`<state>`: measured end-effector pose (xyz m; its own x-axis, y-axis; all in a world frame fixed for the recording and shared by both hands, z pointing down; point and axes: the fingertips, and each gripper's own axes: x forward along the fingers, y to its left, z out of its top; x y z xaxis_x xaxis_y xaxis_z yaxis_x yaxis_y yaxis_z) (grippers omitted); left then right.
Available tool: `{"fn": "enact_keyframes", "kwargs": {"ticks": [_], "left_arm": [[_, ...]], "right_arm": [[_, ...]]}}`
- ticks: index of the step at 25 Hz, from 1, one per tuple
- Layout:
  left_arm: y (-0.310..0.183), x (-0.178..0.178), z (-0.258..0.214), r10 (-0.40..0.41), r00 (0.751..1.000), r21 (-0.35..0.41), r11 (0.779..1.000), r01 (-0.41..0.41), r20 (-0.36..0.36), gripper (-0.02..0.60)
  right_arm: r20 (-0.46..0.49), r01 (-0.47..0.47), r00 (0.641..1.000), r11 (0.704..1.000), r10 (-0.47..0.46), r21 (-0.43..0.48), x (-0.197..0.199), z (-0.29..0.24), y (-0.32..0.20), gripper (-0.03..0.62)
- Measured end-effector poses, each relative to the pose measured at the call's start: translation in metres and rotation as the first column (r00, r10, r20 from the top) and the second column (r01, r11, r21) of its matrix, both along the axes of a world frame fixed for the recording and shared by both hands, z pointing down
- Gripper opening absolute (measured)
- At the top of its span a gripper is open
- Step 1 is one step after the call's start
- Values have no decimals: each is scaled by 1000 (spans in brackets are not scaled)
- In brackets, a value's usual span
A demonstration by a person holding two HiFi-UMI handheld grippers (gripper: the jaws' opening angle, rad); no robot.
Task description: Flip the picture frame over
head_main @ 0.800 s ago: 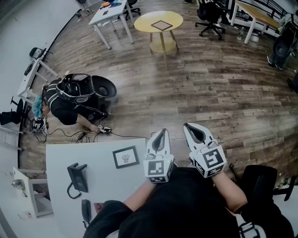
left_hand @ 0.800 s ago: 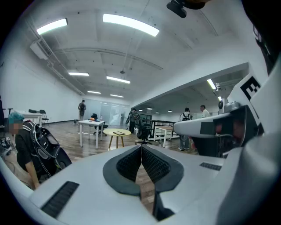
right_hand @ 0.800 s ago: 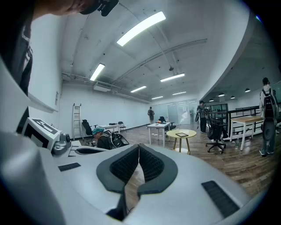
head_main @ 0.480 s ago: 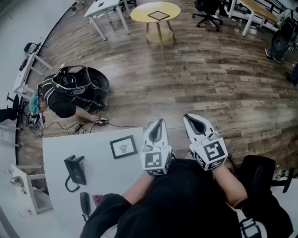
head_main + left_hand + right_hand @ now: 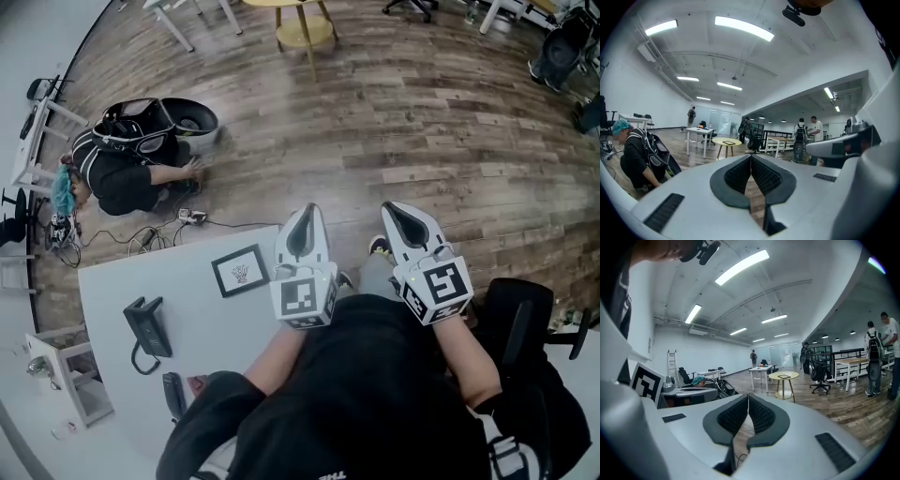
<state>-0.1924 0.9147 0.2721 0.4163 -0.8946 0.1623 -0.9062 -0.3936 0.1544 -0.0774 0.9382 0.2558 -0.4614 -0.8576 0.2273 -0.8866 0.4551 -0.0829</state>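
Observation:
A small black picture frame (image 5: 237, 271) lies face up on the white table (image 5: 122, 284), showing a pale print. My left gripper (image 5: 305, 209) hovers just right of the frame, past the table's edge, with its jaws shut and nothing between them (image 5: 751, 157). My right gripper (image 5: 389, 207) is held further right over the wooden floor, also shut and empty (image 5: 748, 396). Both point roughly level and away from me. Neither touches the frame.
A black desk phone (image 5: 143, 330) and a second handset (image 5: 173, 397) lie on the table near its left part. A person (image 5: 117, 173) crouches on the floor beyond the table beside cables (image 5: 155, 236). A black chair (image 5: 525, 328) stands at my right.
The head view has tilted, so the table and frame sit higher and closer to my left gripper. Both grippers stay shut, side by side. The crouching person has stretched an arm out along the floor.

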Motion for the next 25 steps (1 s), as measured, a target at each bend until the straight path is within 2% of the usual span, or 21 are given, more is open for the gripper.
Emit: {"fn": "enact_keyframes", "kwargs": {"ticks": [5, 10, 17, 25], "left_arm": [[-20, 10, 2, 11, 1000, 4, 1000, -11, 17, 23], [-59, 20, 5, 7, 999, -7, 1000, -6, 34, 23], [-143, 46, 3, 1, 998, 10, 1000, -2, 65, 23], [-240, 95, -13, -15, 995, 16, 1000, 13, 98, 23]], "right_arm": [[6, -19, 1000, 1000, 19, -22, 17, 10, -14, 20], [24, -3, 1000, 999, 4, -36, 27, 17, -55, 20], [60, 13, 998, 1000, -12, -24, 56, 19, -147, 20], [107, 47, 993, 999, -46, -14, 106, 5, -254, 20]]}}
